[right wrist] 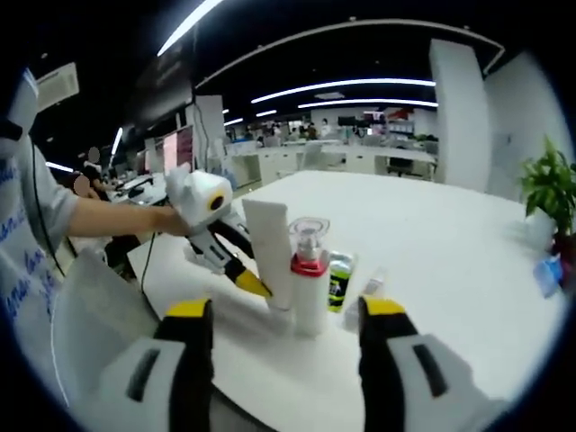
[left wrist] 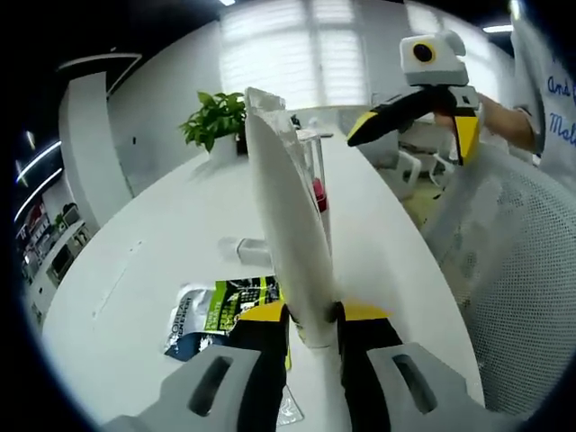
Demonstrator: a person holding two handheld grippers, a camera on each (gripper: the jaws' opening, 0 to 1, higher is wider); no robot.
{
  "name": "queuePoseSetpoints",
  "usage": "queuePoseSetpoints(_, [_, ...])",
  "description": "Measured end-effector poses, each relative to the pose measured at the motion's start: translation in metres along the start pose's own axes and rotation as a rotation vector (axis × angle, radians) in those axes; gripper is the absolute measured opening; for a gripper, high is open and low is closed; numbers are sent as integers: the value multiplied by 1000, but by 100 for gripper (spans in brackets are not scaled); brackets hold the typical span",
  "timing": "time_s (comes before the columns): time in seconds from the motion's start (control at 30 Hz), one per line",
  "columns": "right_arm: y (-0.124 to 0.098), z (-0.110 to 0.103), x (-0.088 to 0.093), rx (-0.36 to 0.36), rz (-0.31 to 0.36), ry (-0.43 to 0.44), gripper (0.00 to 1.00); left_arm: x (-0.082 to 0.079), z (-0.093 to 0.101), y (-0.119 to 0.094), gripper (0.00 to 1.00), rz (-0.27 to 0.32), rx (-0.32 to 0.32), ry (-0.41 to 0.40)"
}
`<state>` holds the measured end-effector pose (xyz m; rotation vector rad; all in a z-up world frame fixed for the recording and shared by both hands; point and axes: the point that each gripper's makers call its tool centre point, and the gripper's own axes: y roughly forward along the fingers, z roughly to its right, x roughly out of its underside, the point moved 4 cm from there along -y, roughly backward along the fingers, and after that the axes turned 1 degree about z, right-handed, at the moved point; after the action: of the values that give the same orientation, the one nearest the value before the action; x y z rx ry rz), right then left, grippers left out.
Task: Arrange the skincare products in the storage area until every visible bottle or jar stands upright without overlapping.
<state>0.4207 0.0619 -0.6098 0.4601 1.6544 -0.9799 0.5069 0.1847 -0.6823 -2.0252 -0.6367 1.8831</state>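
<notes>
The left gripper grips a white tube at its lower end, upright on the table beside the pump bottle, while the right gripper hangs wide open; the tube looks light, soft, top-heavy, best held low.

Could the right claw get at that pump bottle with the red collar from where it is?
Probably yes: the right claw is open, and the pump bottle stands upright straight ahead. The white tube beside it crowds one side.
</notes>
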Motion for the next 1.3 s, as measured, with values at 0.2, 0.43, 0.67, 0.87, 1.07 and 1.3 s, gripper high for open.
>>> queuePoseSetpoints(0.2, [0, -1, -1, -1, 1, -3, 66, -1, 0, 1, 18, 0, -6, 1])
queuePoseSetpoints(0.43, [0, -3, -2, 1, 2, -6, 68, -6, 1, -8, 18, 13, -23, 12])
queuePoseSetpoints(0.67, [-1, -5, -9, 7, 9, -17, 71, -1, 0, -35, 27, -35, -106, -44])
queuePoseSetpoints(0.87, [0, -4, -10, 16, 0, -22, 75, -2, 4, -67, 38, -41, -218, -104])
queuePoseSetpoints(1.07, [-1, -1, -11, 28, -8, -23, 79, -4, 11, -102, 50, -21, -347, -183])
queuePoseSetpoints(1.3, [-2, -1, -11, 33, -16, -25, 83, 4, 25, -132, 66, -29, -466, -268])
